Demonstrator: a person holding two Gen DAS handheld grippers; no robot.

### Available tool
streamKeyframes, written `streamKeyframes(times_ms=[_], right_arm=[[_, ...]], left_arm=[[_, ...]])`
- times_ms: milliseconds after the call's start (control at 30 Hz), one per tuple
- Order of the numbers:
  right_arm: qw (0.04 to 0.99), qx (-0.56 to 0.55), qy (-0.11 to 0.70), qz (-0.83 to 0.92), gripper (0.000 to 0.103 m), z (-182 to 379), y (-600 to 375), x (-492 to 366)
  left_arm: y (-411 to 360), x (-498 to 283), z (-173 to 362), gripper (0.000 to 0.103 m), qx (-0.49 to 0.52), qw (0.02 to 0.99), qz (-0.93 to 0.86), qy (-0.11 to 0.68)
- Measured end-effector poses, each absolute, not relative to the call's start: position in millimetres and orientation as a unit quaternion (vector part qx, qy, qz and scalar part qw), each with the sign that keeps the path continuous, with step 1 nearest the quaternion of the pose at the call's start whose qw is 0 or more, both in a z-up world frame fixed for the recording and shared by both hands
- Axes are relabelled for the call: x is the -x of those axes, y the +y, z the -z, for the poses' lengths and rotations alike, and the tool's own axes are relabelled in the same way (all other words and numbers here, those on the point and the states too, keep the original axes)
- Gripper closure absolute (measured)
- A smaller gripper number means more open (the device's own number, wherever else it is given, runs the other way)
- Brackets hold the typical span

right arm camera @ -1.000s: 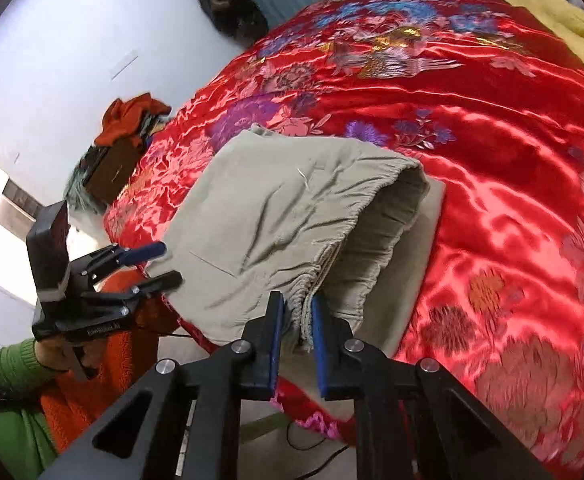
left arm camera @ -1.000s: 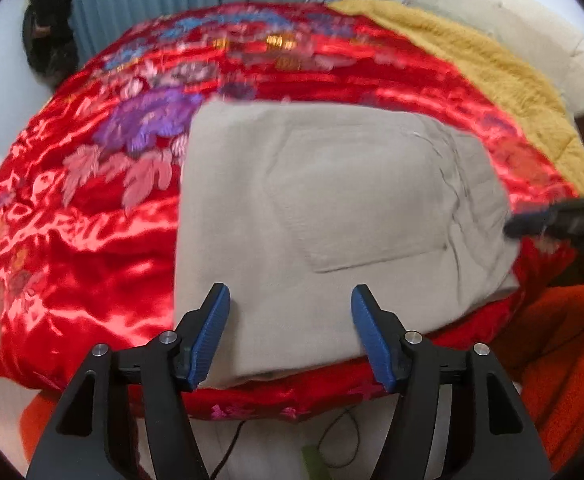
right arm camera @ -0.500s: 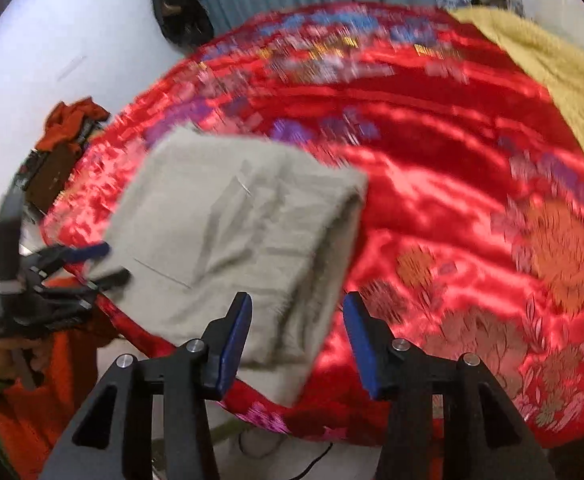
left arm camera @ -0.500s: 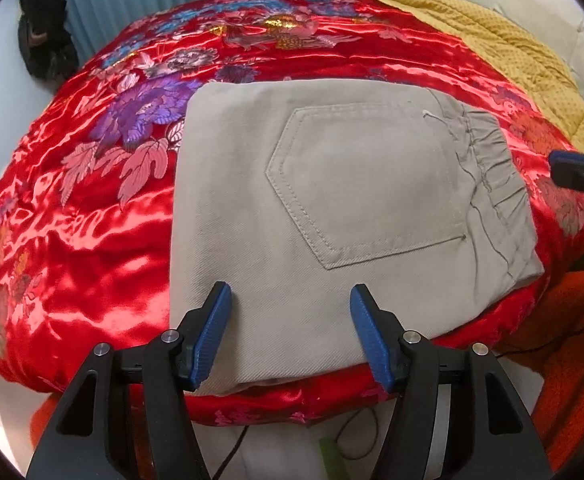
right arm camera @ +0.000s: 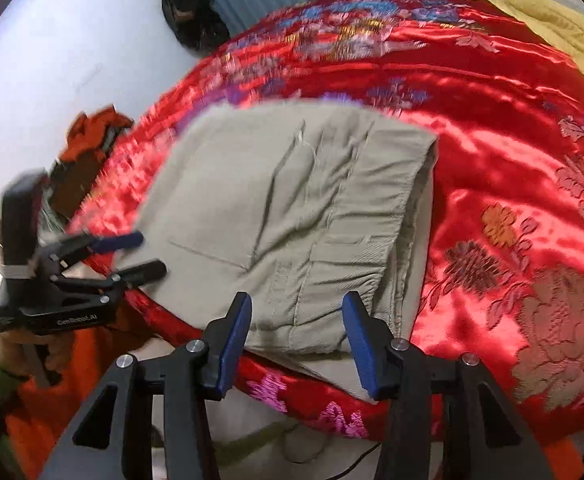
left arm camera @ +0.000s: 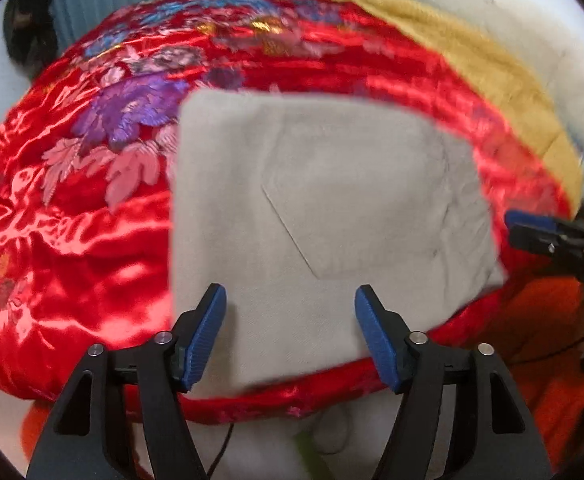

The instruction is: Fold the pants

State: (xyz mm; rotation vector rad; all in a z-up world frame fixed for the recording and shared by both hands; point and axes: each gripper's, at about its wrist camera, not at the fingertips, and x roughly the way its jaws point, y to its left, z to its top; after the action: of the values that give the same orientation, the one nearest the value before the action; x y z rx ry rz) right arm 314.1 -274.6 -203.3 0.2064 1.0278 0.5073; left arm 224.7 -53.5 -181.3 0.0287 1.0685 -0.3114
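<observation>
Both claws, left gripper (left arm camera: pixel 290 332) and right gripper (right arm camera: pixel 296 334), are opening, empty, above folded pants (right arm camera: pixel 292 216). The left gripper's side reads "GenRobot.AI".

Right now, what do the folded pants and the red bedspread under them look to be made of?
Pants: a matte beige woven fabric, probably cotton twill; fine diagonal ribbing, stitched pocket and gathered waistband show. Red bedspread: looks like satin or silk brocade; glossy highlights and woven floral motifs, though the exact fibre is unclear.
</observation>
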Motion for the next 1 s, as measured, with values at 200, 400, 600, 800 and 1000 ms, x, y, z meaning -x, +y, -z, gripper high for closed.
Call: streamKeyframes(times_ms=[200, 400, 600, 800, 1000], right_arm=[[0.822, -0.225, 0.476, -0.219, 0.036, 203.4, -339.2, -320.8], [0.761, -0.328, 0.513, -0.222, 0.036, 237.8, -364.8, -341.9], [0.74, -0.29, 0.561, -0.233, 0.036, 260.5, -343.6, -359.2], [0.723, -0.271, 0.585, -0.25, 0.057, 272.1, -321.3, -384.0], [0.773, -0.146, 0.543, -0.293, 0.076, 192.6, -283.8, -373.7]], left_arm=[[-0.2, -268.0, 180.8, 0.026, 0.056, 0.831, 0.155, 0.532], [30.1, -299.1, 214.9, 0.026, 0.175, 0.777, 0.189, 0.574], [2.7, -307.2, 242.0, 0.024, 0.156, 0.757, 0.213, 0.597], [-22.1, -306.0, 233.7, 0.077, 0.115, 0.77, 0.209, 0.592], [-18.5, -294.2, 149.3, 0.09, 0.123, 0.795, 0.245, 0.541]])
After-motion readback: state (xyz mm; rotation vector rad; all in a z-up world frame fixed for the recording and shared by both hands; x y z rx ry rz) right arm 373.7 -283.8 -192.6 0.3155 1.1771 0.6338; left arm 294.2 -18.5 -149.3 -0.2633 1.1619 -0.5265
